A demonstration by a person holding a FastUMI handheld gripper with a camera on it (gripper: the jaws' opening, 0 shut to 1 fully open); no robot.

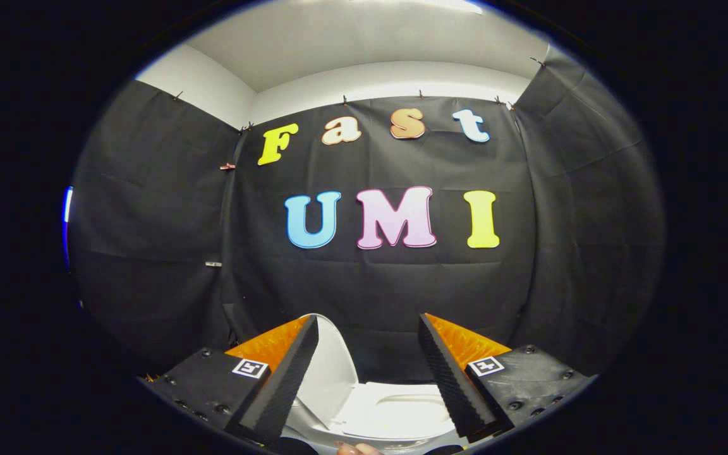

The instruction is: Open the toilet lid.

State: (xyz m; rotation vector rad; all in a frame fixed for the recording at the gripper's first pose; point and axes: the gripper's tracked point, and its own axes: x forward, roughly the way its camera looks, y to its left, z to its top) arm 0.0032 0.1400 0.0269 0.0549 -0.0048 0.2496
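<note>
Tongs [367, 379] open, holding nothing. Toilet lid [329, 373] already stands upright at lower centre, just beyond the left finger [285, 385], long axis vertical; seat [395, 414] lies flat between the fingers.

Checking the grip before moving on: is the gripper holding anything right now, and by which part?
Nothing is held. The gripper is open, its fingers apart, with the raised toilet lid showing between them, untouched.

Raised toilet lid [329, 373] beside left finger [282, 379]
</note>
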